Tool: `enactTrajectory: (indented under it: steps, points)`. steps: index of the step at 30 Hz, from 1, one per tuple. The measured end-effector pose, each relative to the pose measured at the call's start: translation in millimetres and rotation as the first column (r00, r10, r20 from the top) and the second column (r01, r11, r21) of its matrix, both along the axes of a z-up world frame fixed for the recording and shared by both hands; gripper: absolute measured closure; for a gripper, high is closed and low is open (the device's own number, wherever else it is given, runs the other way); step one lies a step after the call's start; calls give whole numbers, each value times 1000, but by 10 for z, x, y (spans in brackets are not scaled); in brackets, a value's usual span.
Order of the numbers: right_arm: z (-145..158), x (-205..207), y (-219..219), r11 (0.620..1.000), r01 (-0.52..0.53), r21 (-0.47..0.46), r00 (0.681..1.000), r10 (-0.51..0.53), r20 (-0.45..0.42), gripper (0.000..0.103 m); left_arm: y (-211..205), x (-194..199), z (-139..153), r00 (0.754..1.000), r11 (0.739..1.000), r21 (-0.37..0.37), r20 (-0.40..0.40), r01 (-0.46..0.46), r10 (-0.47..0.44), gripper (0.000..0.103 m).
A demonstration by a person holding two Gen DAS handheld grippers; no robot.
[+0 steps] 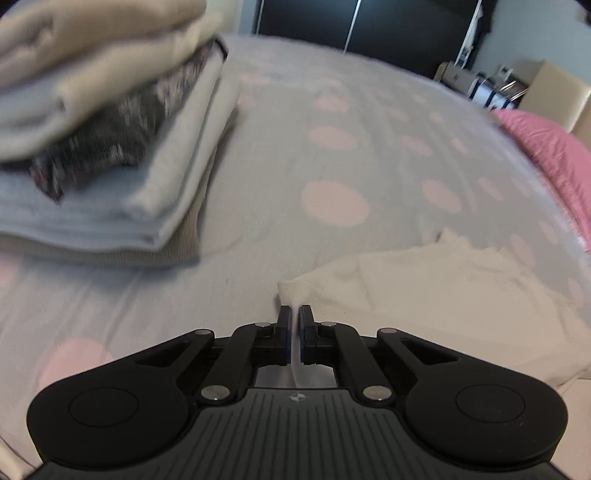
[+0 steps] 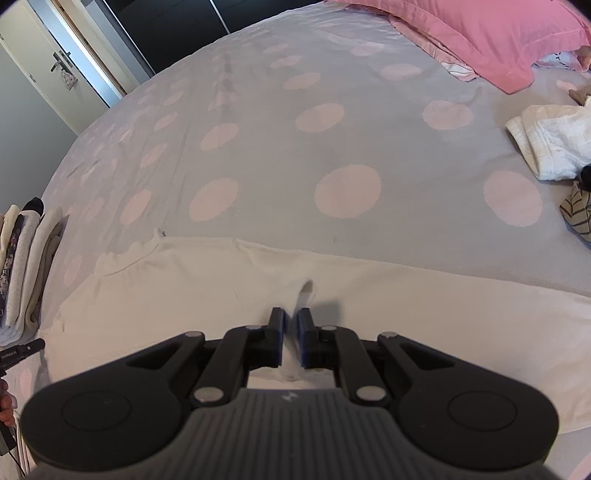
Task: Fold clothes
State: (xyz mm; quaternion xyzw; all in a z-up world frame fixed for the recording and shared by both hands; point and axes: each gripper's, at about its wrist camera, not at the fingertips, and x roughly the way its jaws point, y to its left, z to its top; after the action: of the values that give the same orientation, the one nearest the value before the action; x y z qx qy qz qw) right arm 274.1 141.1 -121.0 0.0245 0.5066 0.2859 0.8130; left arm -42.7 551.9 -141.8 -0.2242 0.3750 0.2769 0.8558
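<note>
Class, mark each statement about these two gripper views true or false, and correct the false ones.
1. The white garment lies on a dotted sheet. True.
2. The right gripper is wide open. False: its fingers are pinched on a fold of the garment.
3. A stack of folded clothes sits on the bed. True.
4. The pillow is green. False: it is pink.
5. The left gripper grips the stack. False: it is shut on the garment's edge, apart from the stack.
</note>
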Motion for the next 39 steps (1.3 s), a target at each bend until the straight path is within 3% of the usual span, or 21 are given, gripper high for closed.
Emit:
enactTrajectory:
  steps: [5, 9, 14, 16, 18, 21, 23, 28, 34, 36, 39]
  points:
    - [88, 37, -42, 1000, 19, 1, 996, -19, -87, 94, 45, -179, 262, 998, 999, 38, 63, -9, 7, 101]
    - [-5, 144, 45, 999, 26, -25, 997, -27, -78, 94, 137, -106, 162, 999, 999, 37, 20, -27, 27, 101]
    - [-362, 307, 228, 996, 33, -83, 995, -40, -91, 93, 147, 106, -78, 999, 999, 33, -50, -13, 15, 101]
    - [-428, 328, 228, 996, 35, -78, 995, -42, -89, 88, 124, 131, -123, 998, 999, 32, -65, -4, 6, 101]
    - [-456, 331, 189, 998, 39, -54, 995, -44, -94, 74, 113, 120, -120, 998, 1000, 19, -64, 0, 1, 99]
    - [-455, 314, 121, 999, 40, -13, 994, -41, -100, 62, 90, 1, -15, 999, 1000, 22, -46, 20, -19, 86]
    - [-412, 272, 60, 1000, 29, 9, 995, -28, -94, 61, 45, -101, 76, 998, 998, 35, -40, 57, -56, 85]
    - [-319, 98, 15, 999, -6, -53, 997, 2, -81, 61, -259, -335, 218, 971, 972, 60, -82, 229, -224, 85]
    - [-224, -74, -62, 998, -28, -47, 997, 24, -79, 65, -744, -572, 81, 909, 912, 89, -163, 401, -383, 76]
    - [-230, -79, -108, 1000, -5, -16, 996, 4, -89, 65, -857, -603, 2, 899, 900, 108, -175, 423, -402, 73]
    - [-308, -48, -102, 999, 37, 9, 994, -36, -108, 65, -904, -555, -101, 903, 899, 163, -225, 405, -366, 73]
